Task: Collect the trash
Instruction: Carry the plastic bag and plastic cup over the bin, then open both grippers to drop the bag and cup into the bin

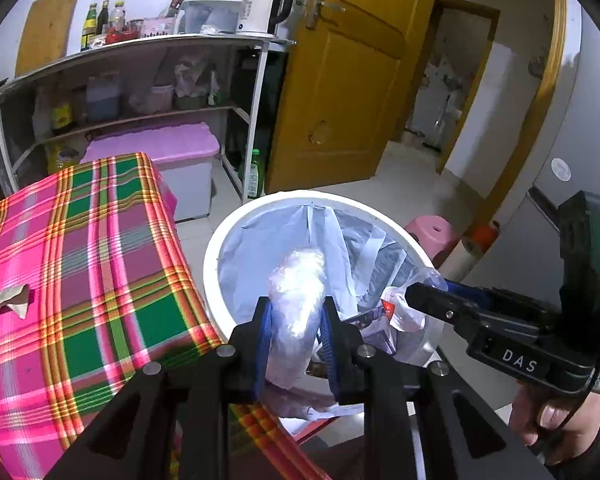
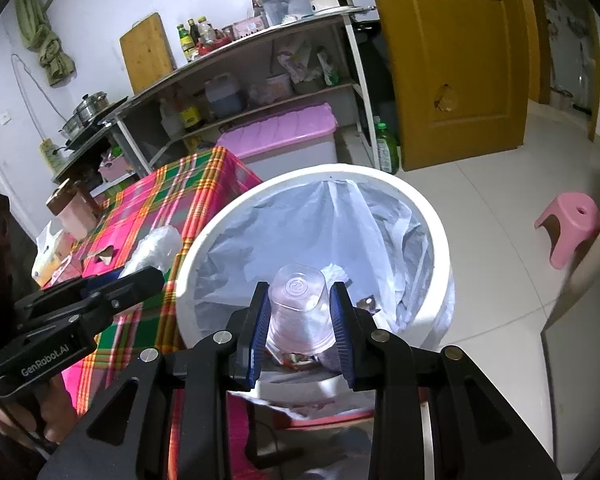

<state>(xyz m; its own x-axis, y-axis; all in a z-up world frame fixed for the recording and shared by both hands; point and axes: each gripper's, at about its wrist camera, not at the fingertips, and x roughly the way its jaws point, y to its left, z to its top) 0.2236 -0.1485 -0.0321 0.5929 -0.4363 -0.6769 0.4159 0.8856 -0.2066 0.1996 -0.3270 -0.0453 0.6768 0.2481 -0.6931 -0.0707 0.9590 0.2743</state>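
Bin (image 2: pixel 440 240) beside the table (image 1: pixel 80 248), both grippers over its lined mouth.
Left gripper (image 1: pixel 296 320) is clamped on a crumpled clear bag (image 1: pixel 300 284); right gripper (image 2: pixel 302 316) pinches an upturned clear cup (image 2: pixel 300 304) above the trash already inside.

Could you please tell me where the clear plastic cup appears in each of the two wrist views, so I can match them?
Left wrist view: the cup is at right of centre, mostly hidden in the right gripper, over the bin's far edge.
Right wrist view: the cup is at lower centre, base towards the camera, clamped between the blue pads.
Shared landmark: the white bin with its liner.
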